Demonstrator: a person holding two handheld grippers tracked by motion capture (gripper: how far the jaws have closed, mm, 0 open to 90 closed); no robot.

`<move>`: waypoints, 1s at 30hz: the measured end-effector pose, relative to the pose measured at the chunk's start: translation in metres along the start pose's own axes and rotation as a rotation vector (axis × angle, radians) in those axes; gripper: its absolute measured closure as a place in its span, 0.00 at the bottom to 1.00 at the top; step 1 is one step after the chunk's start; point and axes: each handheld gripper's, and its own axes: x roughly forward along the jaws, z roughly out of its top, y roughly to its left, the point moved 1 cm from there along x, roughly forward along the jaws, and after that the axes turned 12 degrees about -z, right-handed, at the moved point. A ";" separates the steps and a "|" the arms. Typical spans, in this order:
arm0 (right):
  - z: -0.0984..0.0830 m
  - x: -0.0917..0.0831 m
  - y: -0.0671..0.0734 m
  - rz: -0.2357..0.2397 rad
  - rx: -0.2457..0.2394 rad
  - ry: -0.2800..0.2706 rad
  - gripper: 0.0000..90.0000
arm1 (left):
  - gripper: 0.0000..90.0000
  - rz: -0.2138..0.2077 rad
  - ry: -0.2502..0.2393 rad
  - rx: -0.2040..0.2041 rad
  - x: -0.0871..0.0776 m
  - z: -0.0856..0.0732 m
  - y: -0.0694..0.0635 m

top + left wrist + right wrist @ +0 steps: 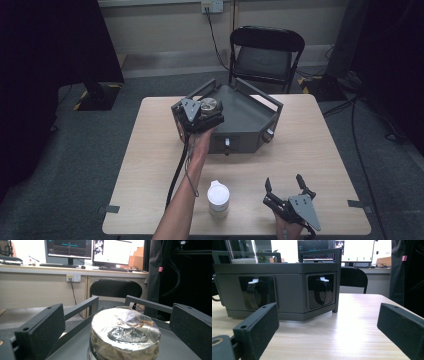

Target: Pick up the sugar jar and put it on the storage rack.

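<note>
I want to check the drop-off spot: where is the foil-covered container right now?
The foil-covered container stands on the grey box's top at its left corner in the high view, between the open jaws of the left gripper.

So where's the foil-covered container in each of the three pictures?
High view: the foil-covered container stands at the near left corner of the grey tray box, at the left claw.
Left gripper view: the container is at bottom centre, between the open jaws.
Right gripper view: I can't make it out.
Shared landmark: the black chair beyond the table.
</note>
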 end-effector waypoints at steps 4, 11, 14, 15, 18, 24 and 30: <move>0.000 0.000 0.000 0.001 0.000 0.000 0.03 | 0.00 -0.005 0.014 -0.014 -0.001 0.001 0.000; 0.000 0.000 0.000 0.002 0.000 0.000 0.03 | 0.00 -0.013 0.027 0.016 -0.003 0.001 -0.005; 0.000 0.000 0.000 0.002 0.000 0.000 0.03 | 0.00 -0.035 0.007 0.005 -0.011 -0.001 -0.005; 0.000 0.000 0.000 0.002 0.000 0.000 0.03 | 0.00 -0.032 -0.002 0.020 -0.014 -0.002 -0.007; 0.000 0.000 0.000 0.002 0.000 0.000 0.03 | 0.00 -0.036 -0.007 0.027 -0.021 -0.003 -0.008; 0.000 0.000 0.000 0.001 0.000 0.000 0.03 | 0.00 -0.026 -0.021 0.022 -0.033 -0.007 -0.008; 0.000 0.000 0.000 0.001 0.000 0.000 0.03 | 0.00 -0.036 -0.033 0.012 -0.045 -0.013 -0.008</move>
